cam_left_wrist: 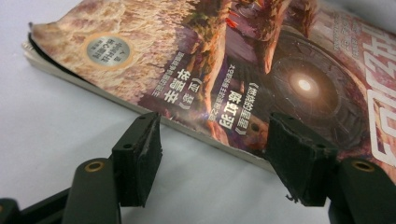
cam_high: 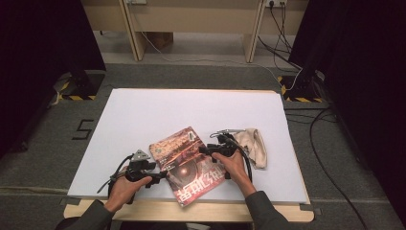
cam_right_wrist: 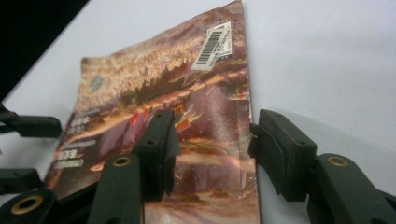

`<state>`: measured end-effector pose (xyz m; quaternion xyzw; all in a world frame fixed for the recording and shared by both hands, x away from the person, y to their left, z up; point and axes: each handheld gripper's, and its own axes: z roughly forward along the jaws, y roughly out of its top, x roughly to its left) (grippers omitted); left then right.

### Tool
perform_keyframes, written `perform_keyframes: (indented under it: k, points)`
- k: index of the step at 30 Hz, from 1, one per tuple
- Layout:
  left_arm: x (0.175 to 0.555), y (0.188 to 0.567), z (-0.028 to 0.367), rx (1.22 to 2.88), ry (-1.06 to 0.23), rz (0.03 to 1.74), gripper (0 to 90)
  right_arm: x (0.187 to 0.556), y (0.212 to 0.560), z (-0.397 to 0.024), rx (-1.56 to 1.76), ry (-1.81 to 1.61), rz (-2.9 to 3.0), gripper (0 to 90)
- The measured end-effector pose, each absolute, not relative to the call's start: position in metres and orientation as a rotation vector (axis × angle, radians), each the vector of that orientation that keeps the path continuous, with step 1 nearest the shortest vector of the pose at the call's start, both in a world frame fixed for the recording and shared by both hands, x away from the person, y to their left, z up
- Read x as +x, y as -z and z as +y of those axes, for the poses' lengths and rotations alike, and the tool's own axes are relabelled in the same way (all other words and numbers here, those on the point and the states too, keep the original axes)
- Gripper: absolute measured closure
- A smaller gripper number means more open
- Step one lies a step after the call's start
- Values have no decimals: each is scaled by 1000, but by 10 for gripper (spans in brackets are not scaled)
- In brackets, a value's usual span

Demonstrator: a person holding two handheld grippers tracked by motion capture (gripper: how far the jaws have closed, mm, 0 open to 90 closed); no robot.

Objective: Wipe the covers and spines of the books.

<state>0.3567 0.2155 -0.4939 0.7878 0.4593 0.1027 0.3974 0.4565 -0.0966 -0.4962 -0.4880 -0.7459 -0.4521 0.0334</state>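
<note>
Magazine [cam_high: 190, 164], glossy, reddish-brown cover with large pale characters, lying flat and skewed on the white table sheet [cam_high: 158, 110], near the front edge, between both hands. Barcode sticker [cam_right_wrist: 214, 45] at the far corner of the cover; round silver seal [cam_left_wrist: 108, 50] near another corner. Beige cloth pouch [cam_high: 253, 146] just to the right of the magazine, slumped on the sheet, apart from the cover.

Left gripper [cam_high: 160, 175] held low at the magazine's left edge, grey three-cornered plate on top, cable trailing back over the sheet. From the left gripper view [cam_left_wrist: 215, 154]: jaws parted at a middling width, one pad on bare sheet just short of the page edge, the other over the cover's rim; page edge running across the gap between them. Pads not pressing on the paper, nothing clamped.

Right gripper [cam_high: 205, 151] resting over the magazine's right side, hand wrapped round its body, cable looping toward the pouch. From the right gripper view [cam_right_wrist: 212, 156]: jaws likewise half parted, straddling the cover's long edge, one pad above the printed cover, the other just outside the edge over white sheet. Hard to tell whether either pad touches the paper; no squeeze visible. Left gripper's black jaws visible farther off at the left border of that view.

Cover slightly curled at the corner nearest the silver seal, pages showing beneath. Grey carpet, black curtains and wooden table legs beyond the sheet.
</note>
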Motion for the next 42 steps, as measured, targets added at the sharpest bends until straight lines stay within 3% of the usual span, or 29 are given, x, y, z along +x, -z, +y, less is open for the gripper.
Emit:
perform_keyframes:
  k: [6,7,14,26,29,37,42]
  points:
    - [355,495,214,1993,-277,1168,340,452,492,-96,-1521,1422,-2179,499]
    - [355,495,214,1987,-279,1170,345,452,490,-98,-1509,1448,-2135,574]
    - [354,495,215,1979,-283,1169,353,447,471,-94,-1428,1477,-2231,669]
    - [354,495,214,1985,-296,1166,353,445,470,-89,-1343,1378,-2336,692]
    - [353,496,215,1981,-293,1163,355,444,469,-88,-1325,1381,-2373,763]
    - [354,495,216,1986,-290,1160,363,444,464,-88,-1221,1371,-2448,805]
    - [356,484,222,1964,-373,1141,329,441,458,-89,-1143,1394,-2485,811]
